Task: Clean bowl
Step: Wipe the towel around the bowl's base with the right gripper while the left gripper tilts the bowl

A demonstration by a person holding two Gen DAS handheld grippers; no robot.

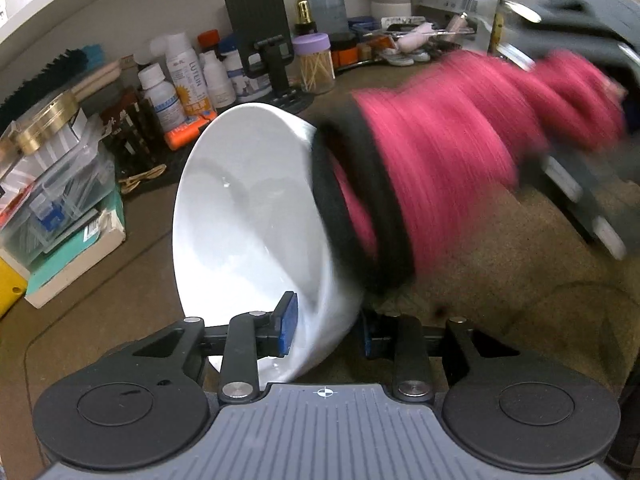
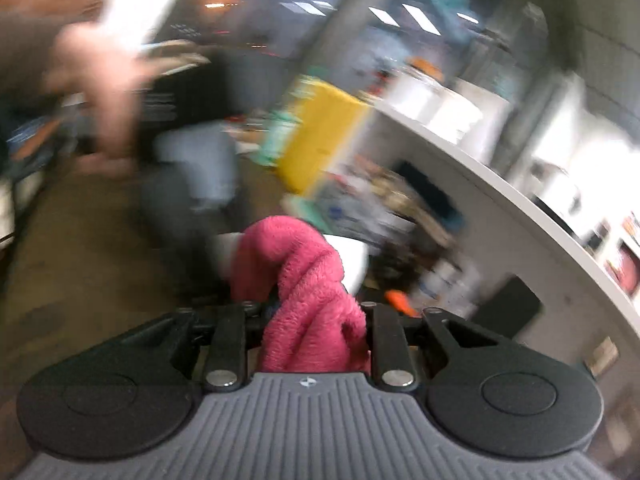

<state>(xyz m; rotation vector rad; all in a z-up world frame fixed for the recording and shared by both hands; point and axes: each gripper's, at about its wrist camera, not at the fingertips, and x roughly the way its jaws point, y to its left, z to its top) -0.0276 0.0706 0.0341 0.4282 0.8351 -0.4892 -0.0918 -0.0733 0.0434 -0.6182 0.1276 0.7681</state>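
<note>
White bowl (image 1: 256, 216), centre frame, tipped on edge above the desk (image 1: 500, 240): glazed, rigid, slippery, breakable; left gripper (image 1: 326, 330) jaws clamp its rim. Right gripper (image 2: 314, 312) jaws grip the soft pink cloth (image 2: 308, 288) against the bowl's outer wall.

Left claw (image 1: 326, 330) clamped on bowl (image 1: 248, 216) rim; right claw (image 2: 316, 320) clamped on cloth (image 2: 304, 288).

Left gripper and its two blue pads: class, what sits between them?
The white bowl, tipped on edge: its wall passes through the left gripper, one pad inside, one outside. The left wrist view shows this; a pink cloth presses its outside.
</note>
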